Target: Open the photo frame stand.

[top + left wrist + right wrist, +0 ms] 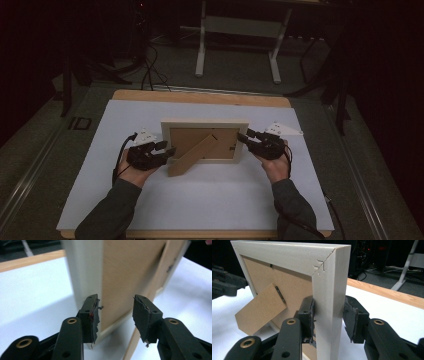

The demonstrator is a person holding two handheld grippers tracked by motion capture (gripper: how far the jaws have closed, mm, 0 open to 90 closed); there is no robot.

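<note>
A pale wooden picture frame (pixel 204 124) stands upright mid-table, its brown back (pixel 125 272) turned to the person and its easel stand (pixel 190 156) swung out toward the front left. My right gripper (pixel 244 135) is shut on the frame's right side rail (pixel 329 277), one pad on the back and one on the front. My left gripper (pixel 169 148) hovers at the frame's lower left corner. It is open (pixel 116 315); between its jaws only the backboard shows beyond, and one pad lies close beside the left rail. The stand (pixel 259 312) hangs out from the backboard.
The frame rests on a white sheet (pixel 200 200) covering a wooden table whose edge (pixel 200 96) shows at the back. Behind the table, on the grey floor, are a white metal stand (pixel 237 45) and dark cables (pixel 150 70). Both forearms enter from the bottom.
</note>
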